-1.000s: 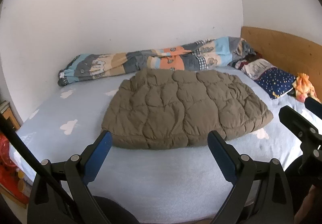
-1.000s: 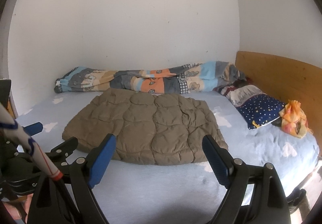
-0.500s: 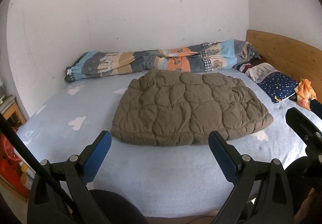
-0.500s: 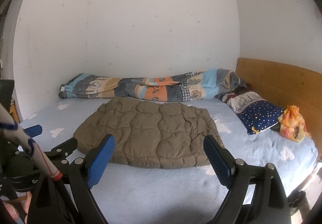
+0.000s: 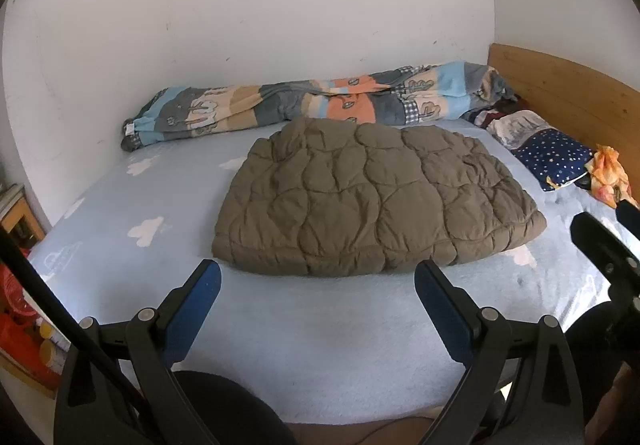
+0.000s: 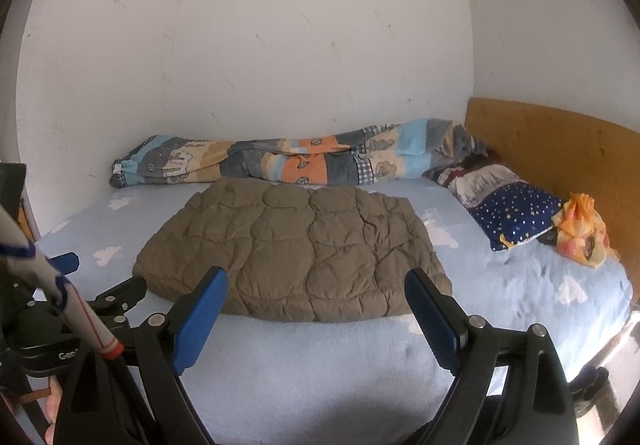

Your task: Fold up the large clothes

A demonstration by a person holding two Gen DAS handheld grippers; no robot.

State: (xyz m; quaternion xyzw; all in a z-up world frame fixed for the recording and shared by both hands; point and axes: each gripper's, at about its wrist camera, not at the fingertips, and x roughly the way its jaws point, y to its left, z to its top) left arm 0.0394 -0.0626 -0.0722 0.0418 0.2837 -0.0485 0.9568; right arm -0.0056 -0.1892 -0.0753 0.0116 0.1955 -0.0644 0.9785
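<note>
A brown quilted padded jacket point(image 5: 372, 197) point(image 6: 296, 249) lies folded into a flat bundle in the middle of the light blue bed sheet point(image 5: 320, 321) point(image 6: 328, 361). My left gripper point(image 5: 318, 281) is open and empty, held back near the bed's front edge, short of the jacket. My right gripper point(image 6: 316, 289) is also open and empty, its fingers framing the jacket's near edge from a distance. The right gripper's tip shows at the right edge of the left wrist view; the left gripper shows at the left of the right wrist view.
A rolled patterned blanket point(image 5: 320, 101) point(image 6: 288, 161) lies along the white wall. A starry blue pillow point(image 5: 552, 157) point(image 6: 516, 209) and an orange bundle point(image 5: 608, 181) point(image 6: 580, 233) rest by the wooden headboard point(image 5: 560, 85) point(image 6: 548, 149). Red items point(image 5: 16, 309) sit beside the bed at left.
Both grippers have pulled back and risen from the bed, so the jacket looks smaller and farther away. The jacket has not moved. Both stay open.
</note>
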